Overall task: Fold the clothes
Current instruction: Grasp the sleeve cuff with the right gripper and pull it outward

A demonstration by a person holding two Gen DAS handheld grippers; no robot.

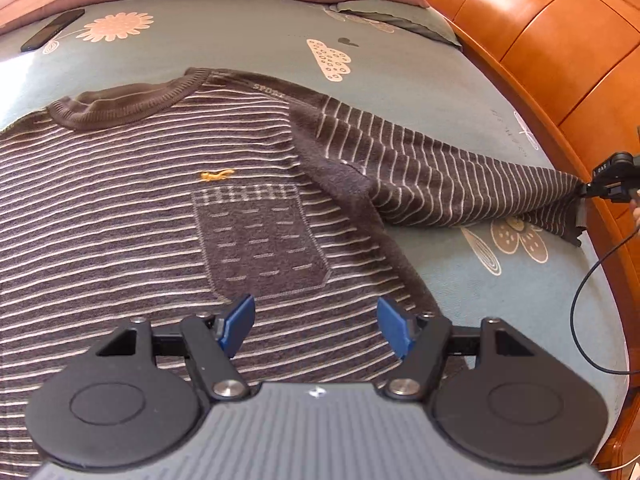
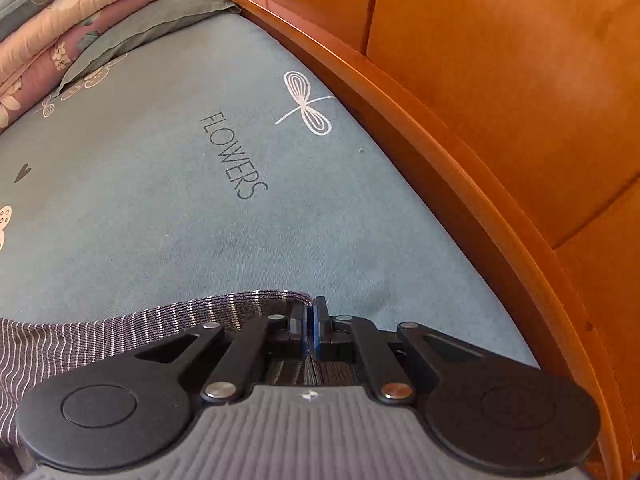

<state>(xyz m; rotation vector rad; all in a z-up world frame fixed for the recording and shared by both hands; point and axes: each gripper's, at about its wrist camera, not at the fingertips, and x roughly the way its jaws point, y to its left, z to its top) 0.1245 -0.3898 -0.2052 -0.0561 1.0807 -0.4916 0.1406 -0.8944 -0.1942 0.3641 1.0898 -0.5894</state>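
**Sleeve drawn out, folding barely begun**

On the blue printed bedsheet [image 1: 248, 40], beside the glossy wooden bed frame [image 1: 540, 40], the striped sweater [image 1: 140, 200] lay face up and flat, its body not yet folded. Your right gripper [image 2: 310, 320] was pinched tight on the cuff of the sleeve [image 1: 460, 184], holding it stretched out sideways. Your left gripper [image 1: 316, 328] hung spread above the chest pocket, holding nothing. The knit looked soft, fuzzy and limp, with a ribbed collar.

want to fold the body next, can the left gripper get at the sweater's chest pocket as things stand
Probably yes: the left gripper hovers open just above the chest pocket, with only flat sweater between them.
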